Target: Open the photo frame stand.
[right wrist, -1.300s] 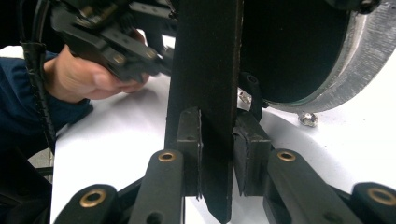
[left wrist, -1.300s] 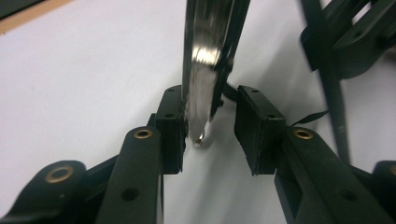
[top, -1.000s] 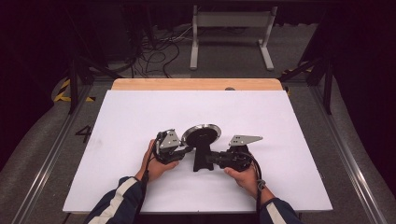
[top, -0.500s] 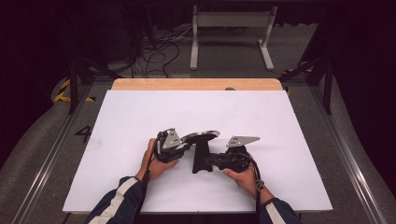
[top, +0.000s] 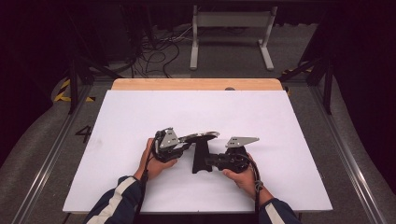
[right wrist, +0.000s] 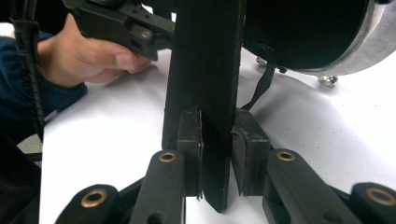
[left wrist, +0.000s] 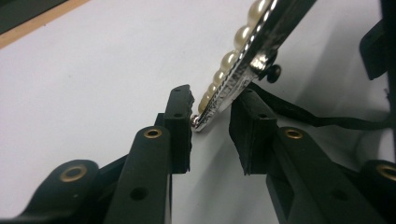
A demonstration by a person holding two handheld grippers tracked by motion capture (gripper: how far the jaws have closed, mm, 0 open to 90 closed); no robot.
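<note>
Two grippers meet at pearl-rimmed frame (top: 201,136); its black stand (right wrist: 205,79) is clamped by right gripper (right wrist: 215,140); rim edge lies between left gripper (left wrist: 212,123) jaws, just opened, one pad touched; long axis runs away from left gripper.

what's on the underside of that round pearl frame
A black back panel and a black stand leg, clamped in the right gripper. A thin black strap joins them. The pearl frame faces away, so its glass front is hidden.
</note>
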